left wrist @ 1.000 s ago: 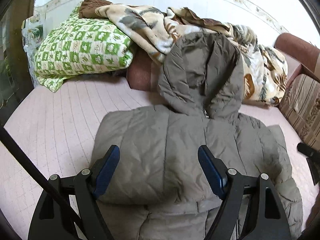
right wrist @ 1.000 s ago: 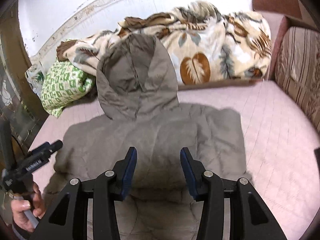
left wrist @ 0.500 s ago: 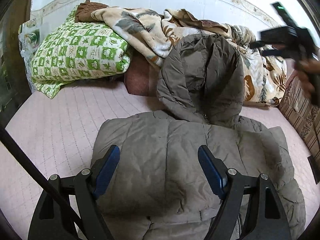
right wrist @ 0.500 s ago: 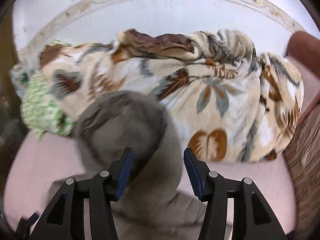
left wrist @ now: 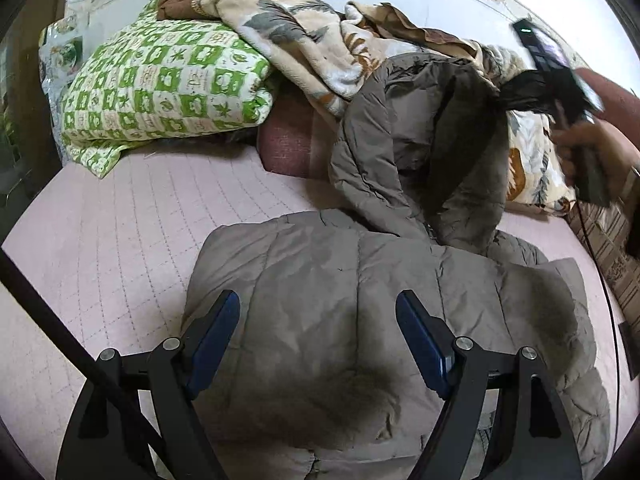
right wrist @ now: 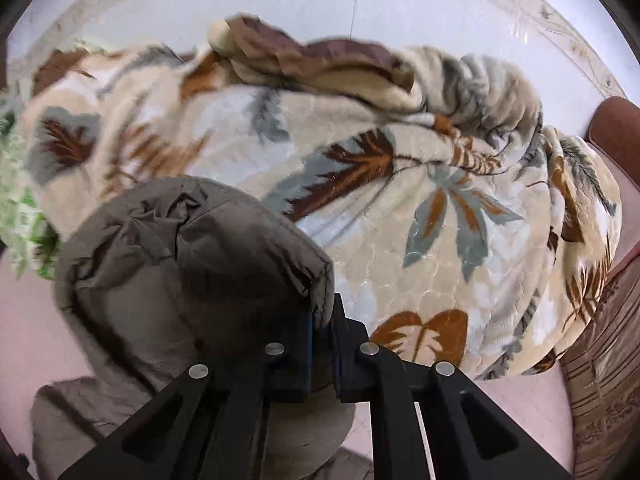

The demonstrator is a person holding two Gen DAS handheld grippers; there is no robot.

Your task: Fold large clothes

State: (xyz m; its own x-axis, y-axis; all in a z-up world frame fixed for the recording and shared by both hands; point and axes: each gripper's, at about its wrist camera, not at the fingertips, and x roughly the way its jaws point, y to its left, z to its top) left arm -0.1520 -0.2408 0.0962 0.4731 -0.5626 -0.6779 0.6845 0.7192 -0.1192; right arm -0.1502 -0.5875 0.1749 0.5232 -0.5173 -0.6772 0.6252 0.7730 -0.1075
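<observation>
A big leafy blanket [right wrist: 420,208] is piled up at the back, against the white wall [right wrist: 360,4]. Next to it lies a green and white checked pillow [left wrist: 164,88]. A brown striped cushion [right wrist: 604,364] sits at the right side. Everything lies on a pink quilted bed [left wrist: 120,232].

The grey-brown puffy coat [left wrist: 360,320] lies flat in the middle of the bed. Its long way runs from the camera toward the blanket pile. The hood [left wrist: 420,140] is at the far end and leans up on the blanket, right in front of it.

The left gripper [left wrist: 318,340] hangs over the coat's body. Its blue fingers [left wrist: 212,332] are spread wide apart with nothing squeezed between them.

The right gripper [right wrist: 322,320] is up at the hood. Its jaws have just been closing, and now its fingers are pinched tight on the hood's edge. A hand [left wrist: 588,152] holds that gripper at the right.
</observation>
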